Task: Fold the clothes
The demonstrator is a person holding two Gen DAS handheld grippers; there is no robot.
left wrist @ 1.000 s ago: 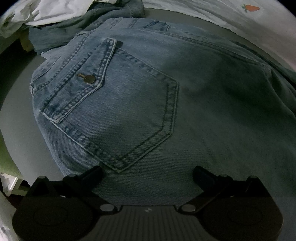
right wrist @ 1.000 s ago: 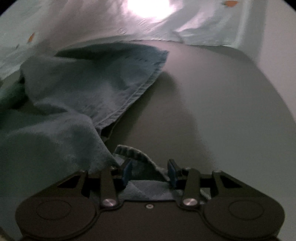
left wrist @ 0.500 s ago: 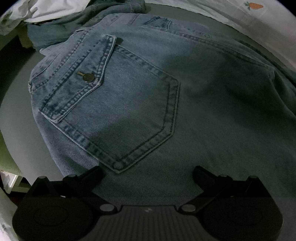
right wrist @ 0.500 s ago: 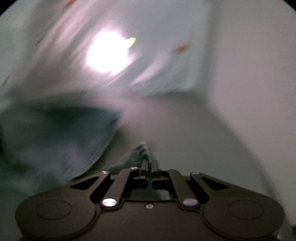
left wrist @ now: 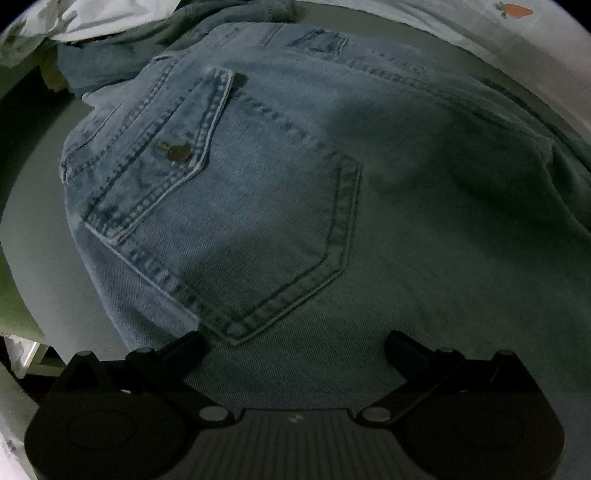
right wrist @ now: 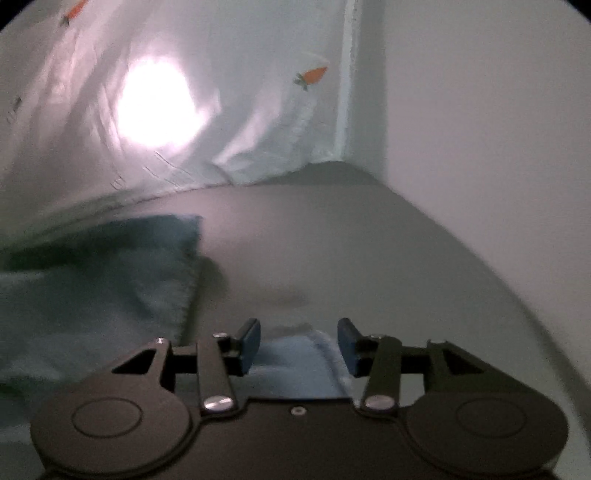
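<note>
On the grey table [left wrist: 40, 266], the jeans [left wrist: 424, 229] are lying spread flat, back side up, a white carrot-print sheet [right wrist: 258, 110] hanging beyond. Their back pocket [left wrist: 258, 229] is sitting just ahead of the left gripper [left wrist: 295, 343], whose jaws are gaping wide over the denim, gripping nothing. The right gripper [right wrist: 299, 343] is standing parted too, a denim hem [right wrist: 295, 365] lying loose between its blue pads [right wrist: 249, 343]. A metal button [left wrist: 176, 156] is fastening the pocket flap.

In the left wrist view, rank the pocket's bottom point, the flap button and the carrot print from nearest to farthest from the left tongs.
1. Pocket's bottom point, just ahead of the left tongs, slightly left.
2. Flap button, farther up, left.
3. Carrot print, far top right, on white fabric.
</note>
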